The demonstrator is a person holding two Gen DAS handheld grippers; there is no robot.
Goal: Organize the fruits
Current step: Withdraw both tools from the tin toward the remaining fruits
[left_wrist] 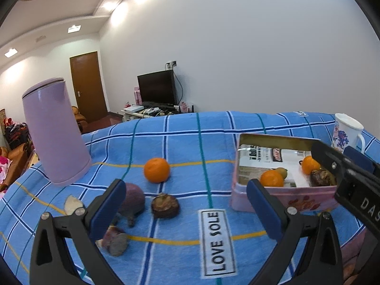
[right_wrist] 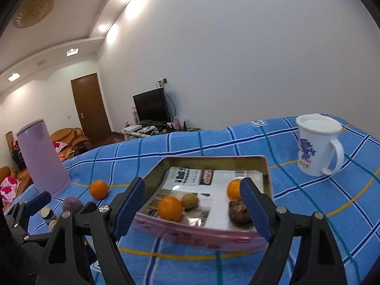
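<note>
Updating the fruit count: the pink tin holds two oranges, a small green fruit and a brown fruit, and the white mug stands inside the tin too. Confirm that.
Wrong on one point: the white mug stands outside the pink tin, on the blue checked cloth beyond it, as the right wrist view shows. The rest is right.

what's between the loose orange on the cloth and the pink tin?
Nothing: bare blue plaid cloth separates the loose orange from the pink tin. Left wrist view shows it.
</note>
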